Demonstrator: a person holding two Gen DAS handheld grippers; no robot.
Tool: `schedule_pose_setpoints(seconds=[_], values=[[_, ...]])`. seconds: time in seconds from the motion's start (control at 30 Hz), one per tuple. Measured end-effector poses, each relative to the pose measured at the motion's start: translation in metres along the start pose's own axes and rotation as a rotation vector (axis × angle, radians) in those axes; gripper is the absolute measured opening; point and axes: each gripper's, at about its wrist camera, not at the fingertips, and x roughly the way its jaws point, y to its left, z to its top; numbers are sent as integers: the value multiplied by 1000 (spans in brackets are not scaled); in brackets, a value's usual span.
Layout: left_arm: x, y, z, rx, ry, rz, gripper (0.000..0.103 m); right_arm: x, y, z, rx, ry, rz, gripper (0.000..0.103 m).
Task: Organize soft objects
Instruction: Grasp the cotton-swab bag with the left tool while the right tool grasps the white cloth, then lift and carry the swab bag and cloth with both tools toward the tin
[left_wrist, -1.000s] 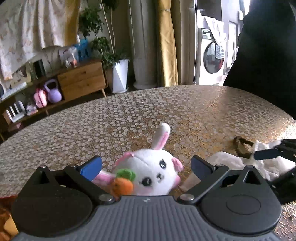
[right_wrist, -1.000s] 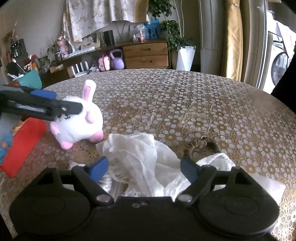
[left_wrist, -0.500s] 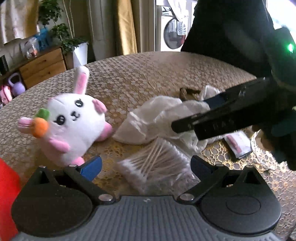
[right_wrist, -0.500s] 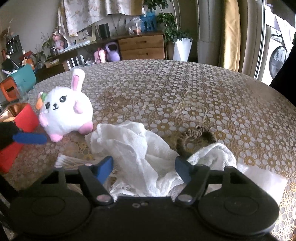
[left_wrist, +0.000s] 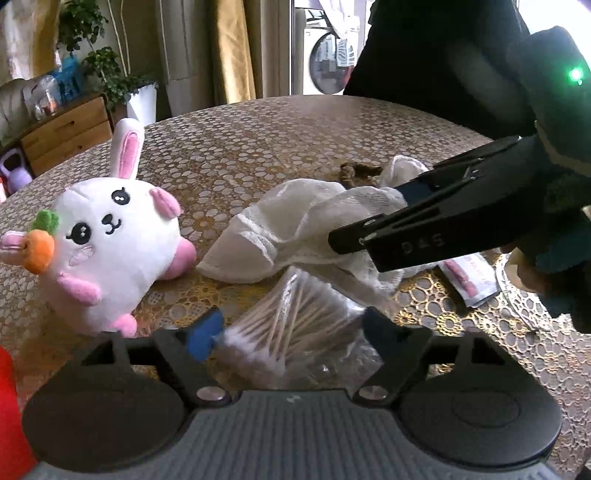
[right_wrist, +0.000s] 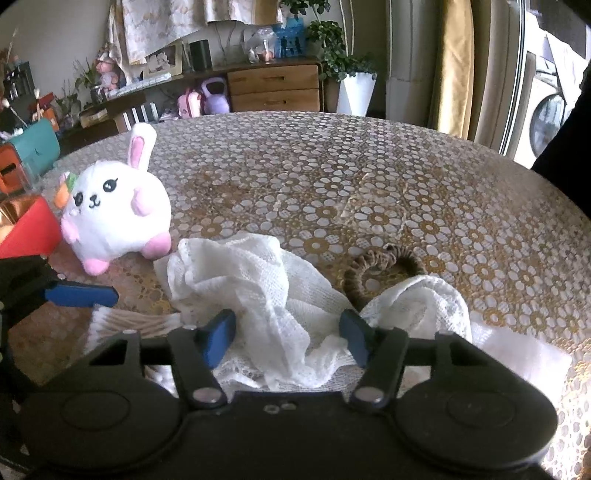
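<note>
Far left, left wrist view: red container (left_wrist: 9, 413) at the frame edge, only a corner visible. Beside it the plush rabbit (left_wrist: 107, 254) sits on the floral tablecloth (left_wrist: 258, 147), white body, pink ears and feet, an orange carrot stitched by one ear; nothing grips it.

Centre: left gripper (left_wrist: 291, 328) with jaws wide apart, blue pads either side of a clear bag of cotton swabs (left_wrist: 291, 325) lying flat on the table. The pads flank the bag (contact not resolvable), so nothing is held.

Just beyond the swabs: white mesh cloth (left_wrist: 295, 225), crumpled, resting on the table and partly over the bag's far end. A brown braided ring (right_wrist: 384, 266) lies against the cloth's far side.

Right: right gripper (right_wrist: 288, 336), jaws open at moderate width, straddling a raised fold of the mesh cloth; the cloth bulges between the pads but is not pinched. In the left wrist view its black finger (left_wrist: 424, 225) crosses over the cloth.

Far right: small pink-and-white packet (left_wrist: 469, 277) on the table, near a lace doily (left_wrist: 517, 295).
</note>
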Motion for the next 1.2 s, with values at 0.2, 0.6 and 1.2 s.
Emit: schedule_pose_setpoints(seconds=[0.2, 0.6, 1.2], values=[[-3, -4, 1, 26, -11, 4, 60, -3, -1, 0, -7, -5, -38, 18], [-33, 4, 6, -36, -46, -1, 47, -58, 5, 0, 31, -113, -12, 5], [-134, 36, 16, -168, -139, 20, 47, -194, 36, 33, 12, -342, 37, 5]])
